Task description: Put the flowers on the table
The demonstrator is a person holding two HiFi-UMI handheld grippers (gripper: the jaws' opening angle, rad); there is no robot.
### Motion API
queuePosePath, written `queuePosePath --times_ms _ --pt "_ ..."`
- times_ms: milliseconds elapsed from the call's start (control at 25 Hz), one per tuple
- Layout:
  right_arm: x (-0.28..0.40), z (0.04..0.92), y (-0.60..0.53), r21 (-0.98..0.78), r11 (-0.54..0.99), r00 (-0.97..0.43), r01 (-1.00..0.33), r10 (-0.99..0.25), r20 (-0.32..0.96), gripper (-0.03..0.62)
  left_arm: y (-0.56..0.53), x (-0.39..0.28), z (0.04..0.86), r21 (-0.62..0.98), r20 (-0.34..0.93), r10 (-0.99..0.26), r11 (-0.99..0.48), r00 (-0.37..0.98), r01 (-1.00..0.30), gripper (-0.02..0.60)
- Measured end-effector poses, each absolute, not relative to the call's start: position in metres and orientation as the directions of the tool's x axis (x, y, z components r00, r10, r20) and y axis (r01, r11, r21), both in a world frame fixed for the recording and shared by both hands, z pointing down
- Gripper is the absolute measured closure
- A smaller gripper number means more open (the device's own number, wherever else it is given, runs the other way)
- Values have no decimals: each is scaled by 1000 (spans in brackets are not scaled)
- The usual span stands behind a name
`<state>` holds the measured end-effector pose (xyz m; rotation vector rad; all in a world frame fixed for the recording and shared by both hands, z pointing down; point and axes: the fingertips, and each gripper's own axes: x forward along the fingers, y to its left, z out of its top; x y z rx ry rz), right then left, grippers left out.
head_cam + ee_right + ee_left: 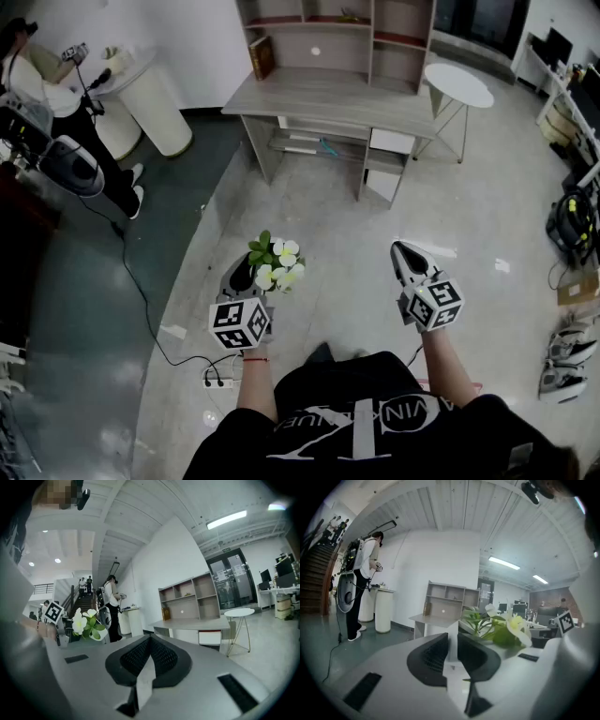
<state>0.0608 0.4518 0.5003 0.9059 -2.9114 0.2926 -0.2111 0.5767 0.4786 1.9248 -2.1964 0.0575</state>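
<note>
Flowers (275,262), white blooms over green leaves, are carried above the pale floor (328,234), right at the tip of the left gripper (249,277). In that gripper's own view the jaws are drawn in close. A thin white piece at the foot of the bunch is pinched between them, and the blooms lean off to the right of the jaws.

On the other side, the right gripper (402,250) is held about level with the left one, well apart from the flowers. Its jaws are pressed together tip to tip, and nothing is caught between them. Both marker cubes are turned up toward the head camera.

Ahead, well apart from both grippers, a wooden desk (328,92) topped by a shelf unit is seen, with a brown book (262,56) propped at its left end. A round white table (458,82) is set just beside the desk's right end.

At the far left, a second person (47,89) is seen standing by a white cylinder (159,112). A cable (141,281) is trailed across the darker floor to a power strip (217,380).
</note>
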Motion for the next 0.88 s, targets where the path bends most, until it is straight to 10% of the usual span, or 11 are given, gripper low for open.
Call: queuePosePath --times_ms 880 --pt "68 507 439 -179 722 -743 -669 -660 114 583 512 -219 475 125 169 -985 -8 29 -992 520"
